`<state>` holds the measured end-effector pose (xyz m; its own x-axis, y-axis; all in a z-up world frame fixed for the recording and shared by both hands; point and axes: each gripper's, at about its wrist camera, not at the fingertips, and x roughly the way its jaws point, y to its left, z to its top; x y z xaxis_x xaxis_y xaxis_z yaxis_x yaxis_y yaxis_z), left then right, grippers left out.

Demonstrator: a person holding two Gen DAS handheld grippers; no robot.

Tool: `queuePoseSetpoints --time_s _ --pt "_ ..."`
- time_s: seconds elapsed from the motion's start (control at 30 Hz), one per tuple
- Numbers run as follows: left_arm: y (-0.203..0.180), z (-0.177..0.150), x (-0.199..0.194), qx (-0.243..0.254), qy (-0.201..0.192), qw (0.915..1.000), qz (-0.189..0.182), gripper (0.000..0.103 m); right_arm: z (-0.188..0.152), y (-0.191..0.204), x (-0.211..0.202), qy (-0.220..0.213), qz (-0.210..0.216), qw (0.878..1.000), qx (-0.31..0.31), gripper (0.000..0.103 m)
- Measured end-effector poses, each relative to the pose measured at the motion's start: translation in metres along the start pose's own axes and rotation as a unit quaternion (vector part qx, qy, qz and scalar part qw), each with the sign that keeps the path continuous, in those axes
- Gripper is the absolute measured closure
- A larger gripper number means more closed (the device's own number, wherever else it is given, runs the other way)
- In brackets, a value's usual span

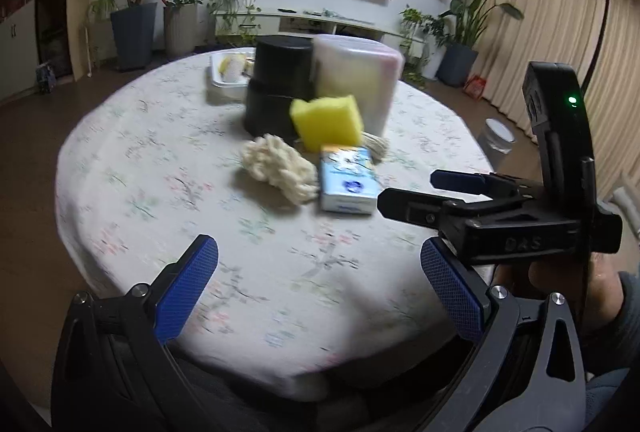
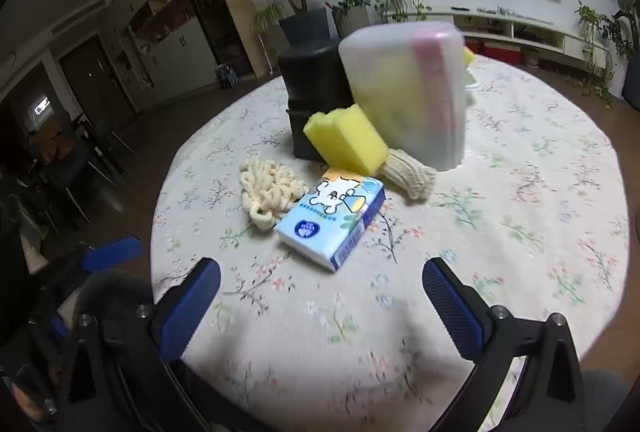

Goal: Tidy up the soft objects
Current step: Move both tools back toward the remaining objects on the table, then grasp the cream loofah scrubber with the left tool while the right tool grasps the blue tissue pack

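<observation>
- The round counter (image 2: pixel 520 192), under a floral cloth, carries a tight cluster of things near its middle; a television, potted plants and curtains line the room behind it.
- A black cylindrical container (image 1: pixel 280 88) and a frosted translucent container (image 2: pixel 408 92) stand upright side by side at the back of the cluster, blocking any reach from behind; whether they touch cannot be told.
- The yellow sponge (image 2: pixel 346 140) stands tilted on edge, leaning back against the two containers, one broad face turned toward the cameras.
- The blue tissue pack (image 2: pixel 332 218) lies flat, nearest the grippers; in the right wrist view its long axis runs from near left to far right, its far end just in front of the sponge.
- A cream fluffy yarn bundle (image 2: pixel 268 192) lies just left of the pack, close beside it.
- A cream knitted piece (image 2: pixel 408 172) pokes out from under the sponge toward the right, at the foot of the frosted container.
- The frosted container holds pale yellow and pink things, blurred through its wall.
- A white tray (image 1: pixel 228 72) behind the black container holds yellow and white items too blurred to name.
- The left hand-held gripper (image 1: pixel 320 272) hovers at the counter's near edge, fingers spread wide, holding nothing.
- The right hand-held gripper (image 2: pixel 320 292) is likewise spread wide and unloaded, aimed at the tissue pack, well short of it.
</observation>
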<state>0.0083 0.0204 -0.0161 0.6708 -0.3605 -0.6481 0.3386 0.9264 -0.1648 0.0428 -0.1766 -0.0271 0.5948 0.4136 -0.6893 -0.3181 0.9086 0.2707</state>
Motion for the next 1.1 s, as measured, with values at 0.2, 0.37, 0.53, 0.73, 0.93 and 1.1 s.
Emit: queuePoseSetpoints --time_s 0.2,0.37,0.53,0.73,0.93,1.1 --pt "0.036 0.021 0.006 -0.011 0.017 0.9997 0.017 0.0 0.02 -0.005 0.029 0.031 -0.02 0.999 -0.001 0.0" --pt "0.058 0.034 0.013 -0.034 0.016 0.9991 0.021 0.0 0.023 -0.007 0.053 0.063 -0.029 0.998 -0.001 0.0" --pt "0.057 0.043 0.033 -0.033 0.03 0.9989 0.017 0.0 0.026 -0.004 0.071 0.084 -0.049 0.995 -0.02 0.002" --pt "0.049 0.054 0.054 -0.024 0.044 0.9987 0.01 0.0 0.029 -0.003 0.07 0.076 -0.068 0.994 -0.033 0.028" --pt "0.036 0.061 0.084 -0.012 0.076 0.9967 0.027 0.0 0.016 -0.015 0.048 0.077 -0.055 0.995 -0.023 0.031" --pt "0.03 0.06 0.106 -0.017 0.1 0.9939 0.043 0.0 0.014 -0.017 0.041 0.081 -0.055 0.995 -0.013 0.031"
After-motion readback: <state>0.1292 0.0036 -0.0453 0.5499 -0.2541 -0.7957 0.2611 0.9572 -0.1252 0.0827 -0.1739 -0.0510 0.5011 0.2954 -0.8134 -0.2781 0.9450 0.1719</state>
